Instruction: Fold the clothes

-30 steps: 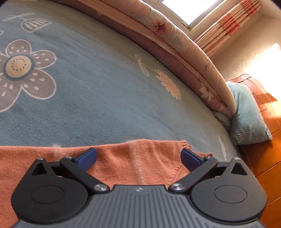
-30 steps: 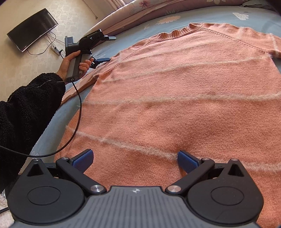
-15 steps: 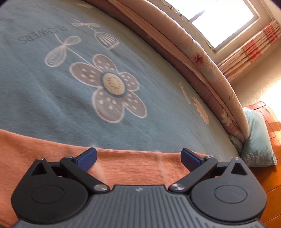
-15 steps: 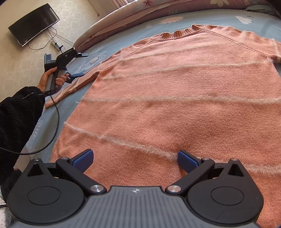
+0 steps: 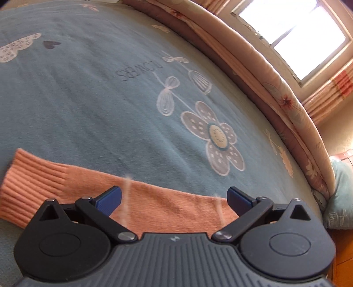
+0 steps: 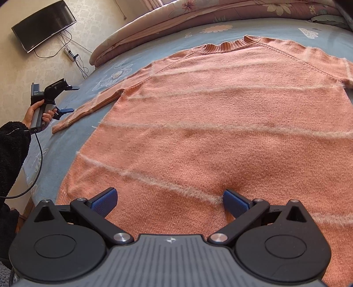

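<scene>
Lying flat on blue flower-print bedspread (image 6: 55, 154): 1 orange knit sweater (image 6: 220, 123), fuzzy pale stripes, ribbed collar and cuff. R gripper (image 6: 168, 199) over hem nr bed's near edge, fingers spread, empty. L gripper (image 5: 174, 197) over 1 sleeve (image 5: 154, 209) by bed's left edge, fingers apart, nothing gripped. Rolled quilt (image 6: 176, 15) along far edge.

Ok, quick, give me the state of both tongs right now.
Left tongs: open, holding nothing, over the sleeve of the orange knitted sweater.
Right tongs: open, holding nothing, over the sweater's lower part.
</scene>
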{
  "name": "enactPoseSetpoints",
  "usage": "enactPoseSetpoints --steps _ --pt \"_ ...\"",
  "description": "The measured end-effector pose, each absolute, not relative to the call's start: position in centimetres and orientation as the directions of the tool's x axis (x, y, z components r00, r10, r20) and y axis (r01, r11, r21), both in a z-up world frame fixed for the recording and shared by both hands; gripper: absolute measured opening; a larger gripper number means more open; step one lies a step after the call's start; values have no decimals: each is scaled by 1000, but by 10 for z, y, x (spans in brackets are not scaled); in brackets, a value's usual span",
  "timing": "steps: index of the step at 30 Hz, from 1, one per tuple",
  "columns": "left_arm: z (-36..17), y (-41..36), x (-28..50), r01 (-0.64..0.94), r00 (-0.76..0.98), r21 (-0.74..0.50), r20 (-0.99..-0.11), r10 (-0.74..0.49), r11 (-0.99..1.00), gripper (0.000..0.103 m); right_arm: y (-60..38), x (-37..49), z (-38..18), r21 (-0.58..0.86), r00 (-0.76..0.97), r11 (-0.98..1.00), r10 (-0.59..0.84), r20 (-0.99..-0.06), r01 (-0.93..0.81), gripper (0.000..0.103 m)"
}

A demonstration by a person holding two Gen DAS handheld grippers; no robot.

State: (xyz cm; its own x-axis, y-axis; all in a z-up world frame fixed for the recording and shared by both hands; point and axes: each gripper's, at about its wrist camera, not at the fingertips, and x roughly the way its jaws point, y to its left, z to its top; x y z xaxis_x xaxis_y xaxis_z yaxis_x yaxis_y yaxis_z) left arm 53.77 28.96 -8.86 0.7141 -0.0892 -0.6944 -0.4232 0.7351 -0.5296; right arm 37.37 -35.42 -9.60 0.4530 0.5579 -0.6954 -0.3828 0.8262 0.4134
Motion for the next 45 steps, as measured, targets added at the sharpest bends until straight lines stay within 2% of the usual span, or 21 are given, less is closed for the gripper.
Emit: enactPoseSetpoints --steps 3,6,9,11,15,20,25,27,30,35,40,42,45 --pt "-93 310 520 -521 688 -453 -724 43 723 101 -353 373 -96 403 455 829 553 -698 -389 103" --pt "-88 322 503 -554 713 -500 -697 70 666 101 -351 373 -97 393 458 831 549 -699 -395 103" --pt "-78 320 499 -536 724 -485 -684 82 691 101 -351 373 -97 390 461 831 547 -699 -396 103" --pt "-77 320 498 -504 739 -517 -672 36 692 101 -351 372 -97 388 462 833 545 -700 -396 103" --pt "-84 300 502 -418 760 -638 -636 -135 647 101 -350 371 -96 379 464 835 540 -702 -398 103" --pt "-77 225 531 -209 743 -686 -575 -342 697 101 -348 370 -96 368 468 839 533 -704 -401 103" --pt "-87 179 552 -160 683 -668 -607 -407 727 101 -348 370 -96 360 467 840 529 -709 -405 103" --pt "-96 181 552 -197 670 -654 -634 -387 731 101 -347 369 -95 356 465 841 527 -711 -408 103" --pt "-104 200 541 -223 697 -692 -606 -384 687 101 -348 368 -95 355 463 841 526 -713 -408 103" --pt "-102 243 514 -349 726 -657 -640 -251 668 101 -347 369 -95 351 464 843 523 -715 -408 103" --pt "-97 296 482 -511 723 -576 -690 -43 638 101 -345 368 -96 344 468 846 517 -717 -408 103" --pt "-94 316 471 -536 744 -615 -667 -20 578 101 -345 368 -96 342 468 846 516 -717 -409 103" --pt "-82 322 466 -560 752 -598 -657 49 573 101 -345 368 -96 340 470 847 515 -716 -409 103"
